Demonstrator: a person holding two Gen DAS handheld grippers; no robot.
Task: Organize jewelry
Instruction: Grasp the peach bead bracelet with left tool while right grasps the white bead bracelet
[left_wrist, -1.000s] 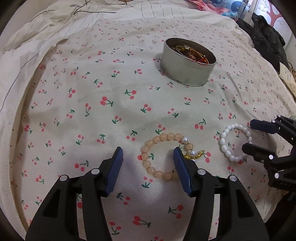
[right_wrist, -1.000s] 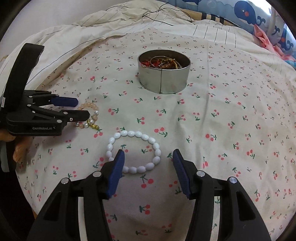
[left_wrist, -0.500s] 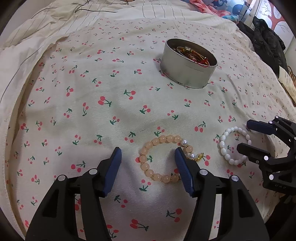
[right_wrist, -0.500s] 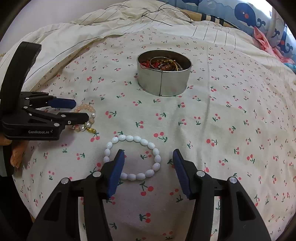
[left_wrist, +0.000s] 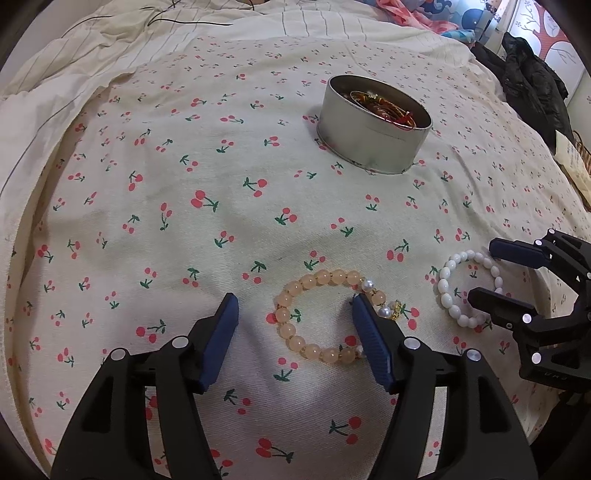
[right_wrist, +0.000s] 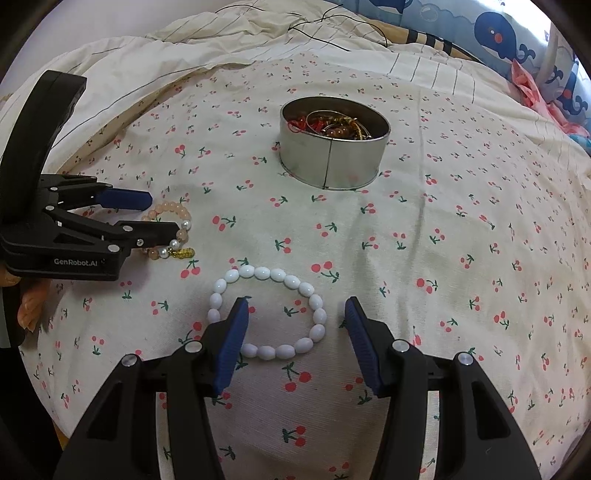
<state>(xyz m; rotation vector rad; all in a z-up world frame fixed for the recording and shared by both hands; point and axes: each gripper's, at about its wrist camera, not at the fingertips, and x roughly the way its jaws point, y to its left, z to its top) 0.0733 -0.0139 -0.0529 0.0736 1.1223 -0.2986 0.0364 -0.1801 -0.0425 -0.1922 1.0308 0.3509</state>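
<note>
A peach bead bracelet (left_wrist: 295, 328) with pearls and a gold charm lies on the cherry-print bedsheet (left_wrist: 184, 221). My left gripper (left_wrist: 293, 308) is open, its right finger over the bracelet's right side; the bracelet (right_wrist: 181, 221) also shows in the right wrist view under the left gripper (right_wrist: 162, 214). A white bead bracelet (right_wrist: 314, 317) lies flat. My right gripper (right_wrist: 297, 306) is open, its left finger inside the ring. The white bracelet (left_wrist: 445, 280) and right gripper (left_wrist: 484, 269) also show in the left wrist view. A round metal tin (right_wrist: 332, 158) holds several pieces of jewelry.
The tin (left_wrist: 369, 144) stands further back on the bed. A rumpled striped quilt (right_wrist: 221, 40) lies beyond the sheet. Dark clothing (left_wrist: 528, 81) is at the far right, and a whale-print pillow (right_wrist: 517, 40) is at the back right.
Both grippers have moved down and forward over their bracelets. The left finger now overlaps the peach bracelet; the right gripper's left finger is inside the white ring. Both stay open.
</note>
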